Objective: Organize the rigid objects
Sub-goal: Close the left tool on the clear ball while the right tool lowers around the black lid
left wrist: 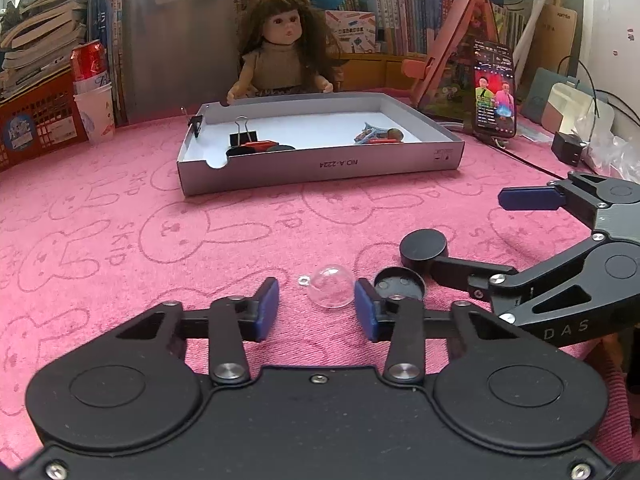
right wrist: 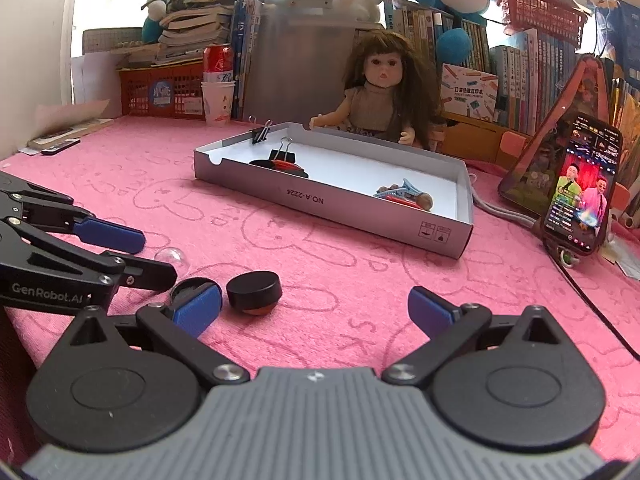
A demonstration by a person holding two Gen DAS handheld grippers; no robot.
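Observation:
A small clear dome [left wrist: 331,286] lies on the pink cloth between the blue pads of my left gripper [left wrist: 317,306]. The right pad is at its edge, and a gap shows on the left side. Just right of it sit a shallow black lid [left wrist: 400,285] and a black round cap [left wrist: 423,249]. In the right wrist view, my right gripper [right wrist: 314,308] stands wide open with the black cap [right wrist: 254,292] between its fingers, near the left one and untouched. The grey box tray [left wrist: 320,168] beyond holds binder clips [left wrist: 243,136] and a hair clip [left wrist: 372,134].
Behind the tray sits a doll [left wrist: 280,52]. A lit phone [left wrist: 494,88] leans at the right with cables [left wrist: 532,164] running over the cloth. At the left stand a red can [left wrist: 89,60], a paper cup [left wrist: 95,112] and a red basket [left wrist: 36,120]. Books fill the back.

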